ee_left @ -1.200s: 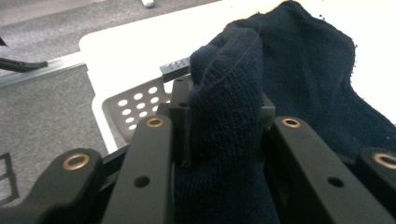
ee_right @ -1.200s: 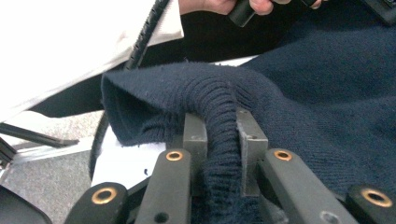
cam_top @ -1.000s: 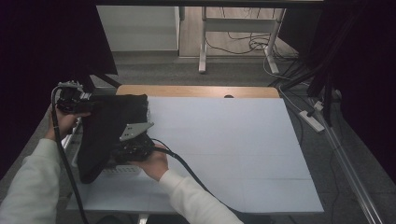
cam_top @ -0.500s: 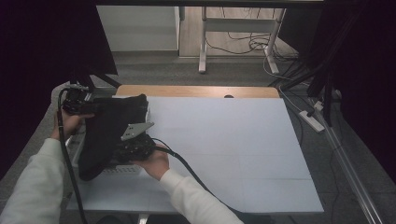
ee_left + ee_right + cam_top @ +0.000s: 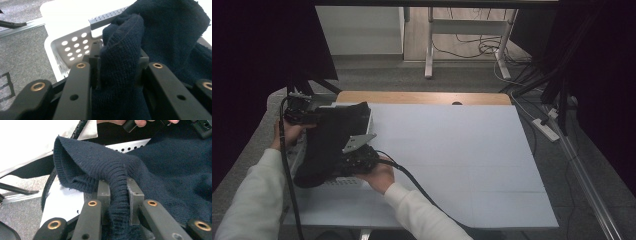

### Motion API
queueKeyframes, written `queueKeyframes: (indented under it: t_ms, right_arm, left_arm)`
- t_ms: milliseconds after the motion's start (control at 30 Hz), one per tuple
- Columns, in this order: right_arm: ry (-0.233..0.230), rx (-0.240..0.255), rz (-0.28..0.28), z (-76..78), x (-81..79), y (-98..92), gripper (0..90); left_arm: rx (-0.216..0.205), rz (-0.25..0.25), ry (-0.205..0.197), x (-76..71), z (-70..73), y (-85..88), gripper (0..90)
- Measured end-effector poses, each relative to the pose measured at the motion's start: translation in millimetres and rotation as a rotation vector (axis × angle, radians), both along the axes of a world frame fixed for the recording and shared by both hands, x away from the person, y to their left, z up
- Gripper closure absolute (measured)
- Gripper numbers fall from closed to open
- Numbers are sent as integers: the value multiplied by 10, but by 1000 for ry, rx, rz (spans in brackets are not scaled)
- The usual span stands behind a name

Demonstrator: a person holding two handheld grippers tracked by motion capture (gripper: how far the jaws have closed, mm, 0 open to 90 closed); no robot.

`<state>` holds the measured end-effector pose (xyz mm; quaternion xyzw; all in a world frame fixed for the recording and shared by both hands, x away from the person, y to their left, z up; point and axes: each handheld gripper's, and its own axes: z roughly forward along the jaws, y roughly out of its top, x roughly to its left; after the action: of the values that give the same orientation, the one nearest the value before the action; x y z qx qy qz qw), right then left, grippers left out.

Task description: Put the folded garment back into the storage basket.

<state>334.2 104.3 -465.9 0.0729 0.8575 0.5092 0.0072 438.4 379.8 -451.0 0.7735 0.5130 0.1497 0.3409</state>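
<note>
The left gripper (image 5: 117, 67) has its two black jaws closed on a thick fold of dark navy knitted fabric (image 5: 120, 82), which bulges up between the grey pads and fills the gap. Its jaws have just been opening slightly, yet the cloth looks pinched between them. More of the fabric spreads beyond and to the right of the fingertips. Just past the left finger sits a white perforated plastic basket (image 5: 72, 48), its rim under the cloth. Grey carpet floor (image 5: 22, 57) lies left of the fingers.

Dark navy knit garment (image 5: 160, 170) matt, ribbed; perforated white plastic basket (image 5: 72, 47) smooth
</note>
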Motion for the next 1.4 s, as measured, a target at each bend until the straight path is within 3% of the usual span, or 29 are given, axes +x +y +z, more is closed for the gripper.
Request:
queueKeyframes:
  t_ms: [33,67,100,167,233,333,400,433,467,500,567,633,933,1100,1167,1400]
  right_arm:
    - [-2,1,-2,-5,-4,3,749]
    - [-2,-1,-7,-13,-7,9,689]
    - [-2,-1,-7,-13,-7,9,689]
    - [0,2,-32,-14,-13,16,476]
    - [29,9,-77,5,-13,2,362]
    - [32,15,-92,54,-1,-76,327]
    - [23,21,-105,80,15,-144,324]
    - [23,24,-111,92,27,-180,323]
    - [27,32,-127,107,46,-257,323]
    - [27,32,-127,107,46,-257,323]
    - [25,34,-137,111,59,-317,323]
    - [25,33,-145,109,69,-369,323]
    - [35,44,-181,101,108,-570,323]
    - [38,42,-192,93,121,-635,323]
    - [38,44,-199,89,127,-679,323]
    - [33,44,-219,90,140,-856,323]
  left_arm:
    - [3,3,2,4,-5,-4,653]
    - [8,9,1,10,-14,-11,536]
    - [23,13,4,17,-21,-22,536]
    - [77,21,4,18,-16,-51,314]
    - [69,23,-30,-23,31,-35,265]
    - [82,39,-70,-94,110,0,303]
    - [86,42,-79,-127,131,31,384]
    - [81,46,-82,-140,134,49,466]
    - [80,56,-79,-150,135,68,638]
    - [78,55,-75,-153,134,79,638]
    - [74,45,-59,-155,122,97,791]
    - [89,42,-33,-138,99,94,879]
    - [151,75,47,62,-97,-27,881]
    - [152,75,77,107,-169,-61,881]
    - [145,77,68,92,-154,-57,881]
    - [67,58,-37,-70,55,-68,881]
